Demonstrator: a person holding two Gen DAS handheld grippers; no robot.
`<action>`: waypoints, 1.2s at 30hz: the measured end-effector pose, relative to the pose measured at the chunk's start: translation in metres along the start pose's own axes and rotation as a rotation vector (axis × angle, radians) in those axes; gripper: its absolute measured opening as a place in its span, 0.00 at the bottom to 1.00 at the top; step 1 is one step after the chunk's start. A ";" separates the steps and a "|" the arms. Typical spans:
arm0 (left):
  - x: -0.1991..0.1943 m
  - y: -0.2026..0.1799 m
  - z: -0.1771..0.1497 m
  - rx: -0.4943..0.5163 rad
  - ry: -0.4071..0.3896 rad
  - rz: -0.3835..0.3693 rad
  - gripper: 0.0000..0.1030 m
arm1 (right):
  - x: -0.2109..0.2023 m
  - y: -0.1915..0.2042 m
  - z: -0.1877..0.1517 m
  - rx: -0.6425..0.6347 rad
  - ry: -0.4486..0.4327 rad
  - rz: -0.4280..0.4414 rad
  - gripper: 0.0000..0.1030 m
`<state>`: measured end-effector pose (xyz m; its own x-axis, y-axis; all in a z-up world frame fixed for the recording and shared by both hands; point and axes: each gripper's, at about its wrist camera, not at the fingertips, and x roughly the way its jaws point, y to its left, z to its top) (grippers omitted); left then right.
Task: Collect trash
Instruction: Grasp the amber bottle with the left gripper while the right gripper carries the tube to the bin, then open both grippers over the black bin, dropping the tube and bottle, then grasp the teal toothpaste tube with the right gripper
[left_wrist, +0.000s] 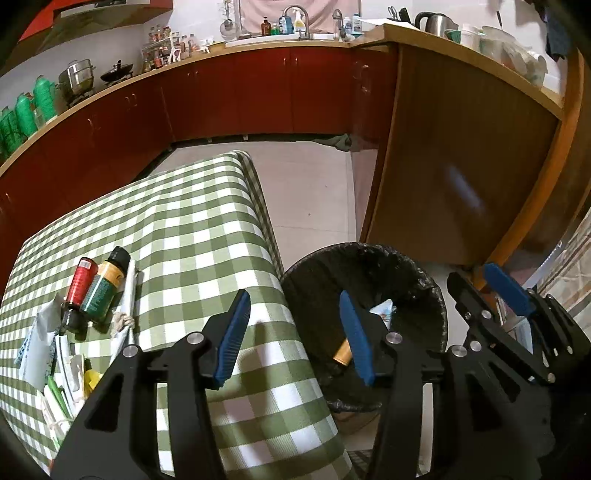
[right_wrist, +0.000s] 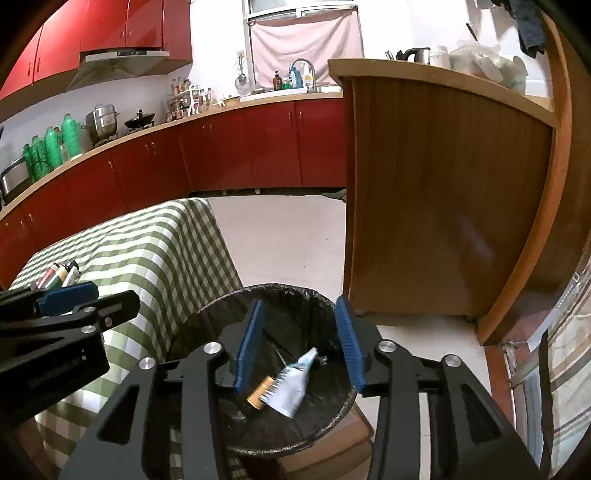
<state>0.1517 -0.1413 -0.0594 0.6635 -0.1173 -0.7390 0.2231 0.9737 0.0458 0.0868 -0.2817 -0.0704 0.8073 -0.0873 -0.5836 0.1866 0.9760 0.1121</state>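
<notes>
1. Round trash bin (right_wrist: 273, 369), lined with a crinkled, glossy black plastic bag, standing on pale floor tiles just beside the bench (left_wrist: 192, 236).
2. Inside the bin: a flattened white-and-blue tube (right_wrist: 295, 384) with a ridged crimped end, lying across a cylindrical gold-and-black battery-like item (right_wrist: 258, 397); both resting on the bag's bottom.
3. Draped over the bench, a woven green-and-white checked cloth, hanging down the side nearest the bin.
4. On the bench, far from the bin: a red bottle (left_wrist: 79, 286) and a green-and-yellow bottle with a black cap (left_wrist: 107, 286), lying side by side and touching, among crumpled white paper and wrappers (left_wrist: 48, 350).
5. Left hand-held gripper (left_wrist: 291, 336): black angular frame, blue ribbed pads, fingers spread wide with nothing between them, poised over the bench edge next to the bin.
6. Right hand-held gripper (right_wrist: 301, 345): same build, fingers apart and empty, directly above the bin's mouth.
7. Beyond the bin, a smooth wooden cabinet panel (right_wrist: 443, 199) and glossy red cupboards.
</notes>
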 end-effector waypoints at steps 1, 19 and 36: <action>-0.005 0.001 -0.001 0.000 -0.002 -0.001 0.49 | -0.001 0.000 0.001 -0.001 -0.002 -0.002 0.47; -0.105 0.080 -0.051 -0.023 -0.057 0.053 0.65 | -0.067 0.047 -0.008 -0.030 -0.011 -0.029 0.76; -0.167 0.180 -0.123 -0.095 -0.053 0.146 0.76 | -0.114 0.149 -0.058 -0.117 0.048 0.086 0.79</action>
<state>-0.0067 0.0773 -0.0106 0.7211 0.0191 -0.6925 0.0548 0.9949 0.0845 -0.0100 -0.1150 -0.0340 0.7891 0.0051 -0.6142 0.0489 0.9963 0.0710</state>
